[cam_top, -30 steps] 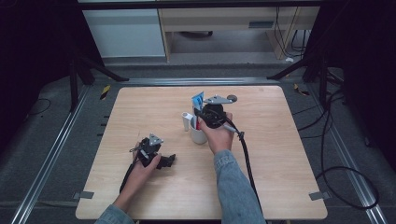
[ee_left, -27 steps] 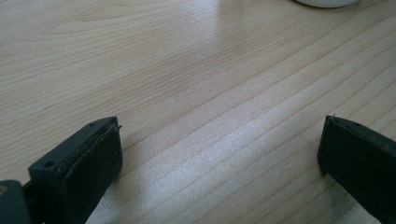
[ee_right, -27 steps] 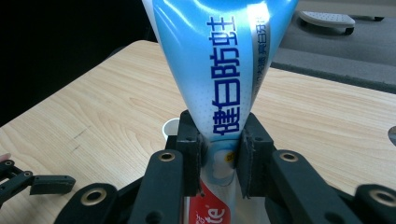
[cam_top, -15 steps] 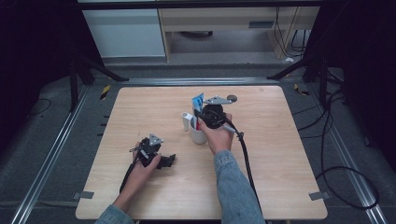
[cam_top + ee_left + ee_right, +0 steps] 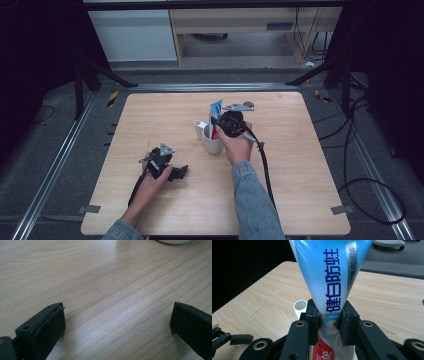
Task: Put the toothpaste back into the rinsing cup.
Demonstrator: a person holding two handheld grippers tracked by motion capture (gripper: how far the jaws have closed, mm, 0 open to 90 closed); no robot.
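— Nothing has shifted since a second ago: right gripper (image 5: 329, 325) fingers pinch the toothpaste tube (image 5: 332, 277) upright over the white mug (image 5: 213, 144).

— Left gripper (image 5: 167, 170) rests on the table (image 5: 300, 165), fingers spread, empty. Next move, I'd say: lower the tube in, then release.

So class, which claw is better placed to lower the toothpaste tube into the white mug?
Right. The right claw is shut on the toothpaste tube directly above the white mug; the left claw lies open on the table, apart.
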